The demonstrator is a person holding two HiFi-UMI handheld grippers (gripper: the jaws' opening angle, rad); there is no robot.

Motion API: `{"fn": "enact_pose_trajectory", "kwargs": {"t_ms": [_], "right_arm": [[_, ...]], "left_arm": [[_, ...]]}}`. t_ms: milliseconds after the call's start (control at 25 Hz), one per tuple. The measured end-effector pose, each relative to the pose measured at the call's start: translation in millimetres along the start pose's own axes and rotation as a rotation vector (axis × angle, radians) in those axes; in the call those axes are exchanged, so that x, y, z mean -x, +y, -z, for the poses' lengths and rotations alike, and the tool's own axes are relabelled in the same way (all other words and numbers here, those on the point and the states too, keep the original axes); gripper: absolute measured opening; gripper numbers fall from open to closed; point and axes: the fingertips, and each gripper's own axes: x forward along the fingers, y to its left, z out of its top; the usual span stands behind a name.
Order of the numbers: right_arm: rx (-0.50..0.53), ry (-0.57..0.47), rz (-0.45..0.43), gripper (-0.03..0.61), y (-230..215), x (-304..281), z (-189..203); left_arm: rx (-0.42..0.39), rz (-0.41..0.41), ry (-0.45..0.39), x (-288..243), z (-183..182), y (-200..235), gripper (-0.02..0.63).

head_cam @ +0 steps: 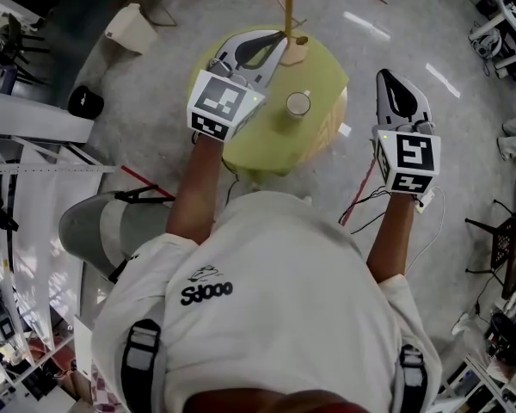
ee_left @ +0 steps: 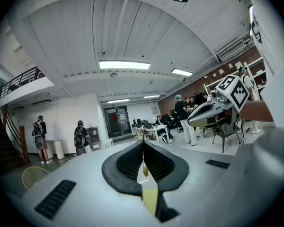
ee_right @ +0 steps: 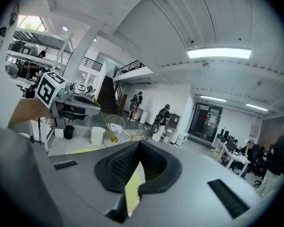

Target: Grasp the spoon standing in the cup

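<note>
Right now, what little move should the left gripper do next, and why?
Probably lift the left gripper a bit higher with its jaws shut. They are pinched on the thin spoon, and the cup on the yellow table looks empty, so the spoon seems already out.

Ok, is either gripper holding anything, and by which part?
The spoon, pinched by its handle in the left gripper; the right gripper holds nothing.

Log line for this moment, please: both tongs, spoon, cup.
left tongs: shut on spoon | right tongs: shut, empty, beside table | cup: on table, no spoon visible inside
</note>
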Motion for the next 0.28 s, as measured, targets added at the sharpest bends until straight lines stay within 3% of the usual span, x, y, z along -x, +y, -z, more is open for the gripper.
{"fn": "enact_pose_trajectory", "kwargs": {"t_ms": [280], "right_arm": [[0.0,0.006,-0.007,0.021,9.5,-2.0,-1.5]], "left_arm": [[0.001,0.003,0.009,6.7,3.6,3.9,0.032]]}}
